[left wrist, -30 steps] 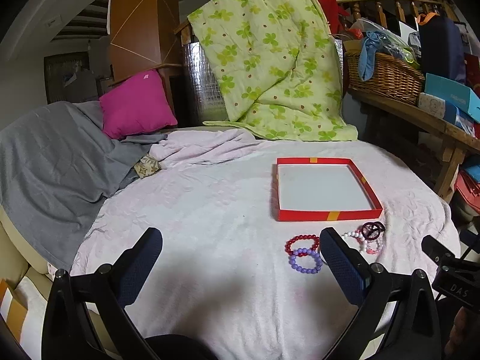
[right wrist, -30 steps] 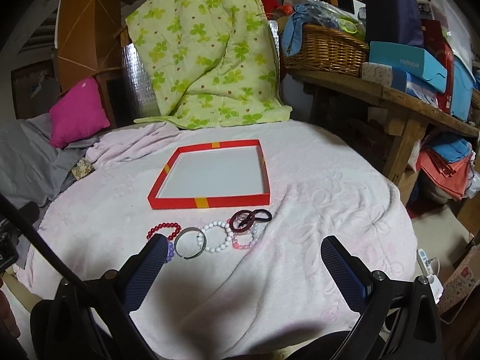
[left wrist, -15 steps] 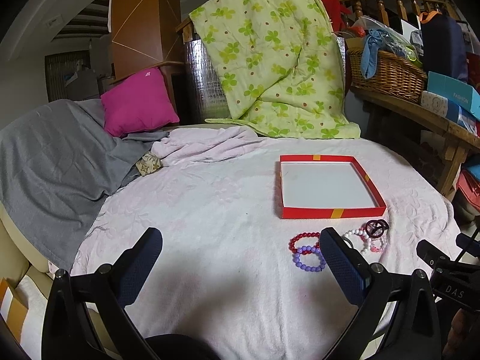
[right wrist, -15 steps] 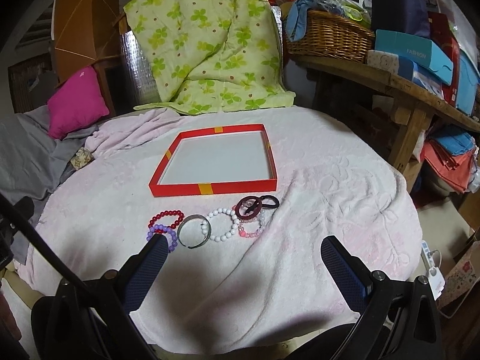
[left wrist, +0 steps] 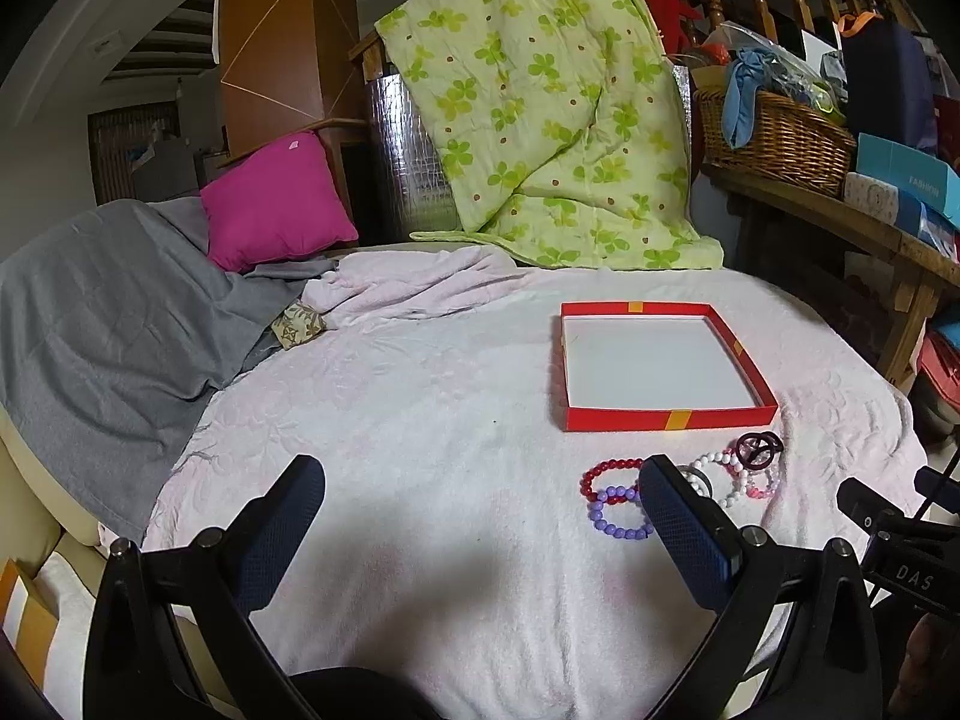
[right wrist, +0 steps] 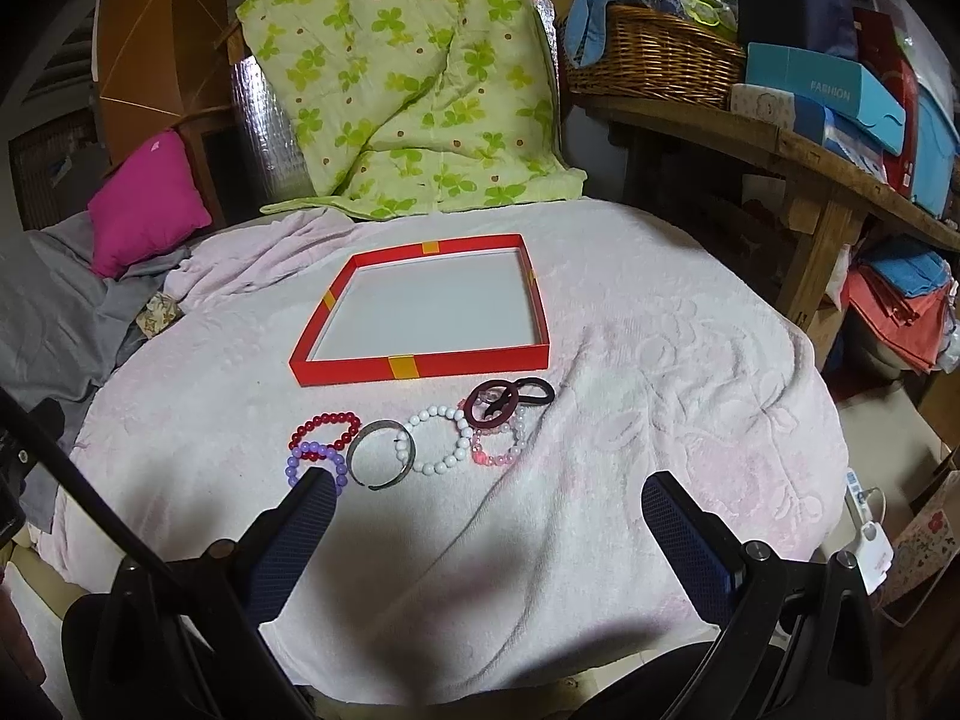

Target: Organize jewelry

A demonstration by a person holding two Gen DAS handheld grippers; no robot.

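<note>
A shallow red box [right wrist: 420,366] with a white floor lies empty on the pale pink cloth; it also shows in the left wrist view [left wrist: 666,419]. In front of it lie a red bead bracelet [right wrist: 327,427], a purple bead bracelet [right wrist: 315,462], a silver bangle [right wrist: 382,456], a white bead bracelet [right wrist: 441,439], a pink bead bracelet [right wrist: 498,450] and dark hair ties [right wrist: 510,399]. My right gripper [right wrist: 489,528] is open and empty, just short of the jewelry. My left gripper [left wrist: 480,516] is open and empty, left of the purple bracelet [left wrist: 618,513].
A green floral quilt [right wrist: 408,72] hangs behind the table. A pink pillow [left wrist: 276,204] and grey sheet [left wrist: 102,312] lie at the left. A wooden bench [right wrist: 810,156] with a wicker basket [right wrist: 654,54] and boxes stands at the right.
Both grippers have drawn slightly nearer the jewelry and the box, which look larger now. Both stay open and empty. The jewelry has not moved.
</note>
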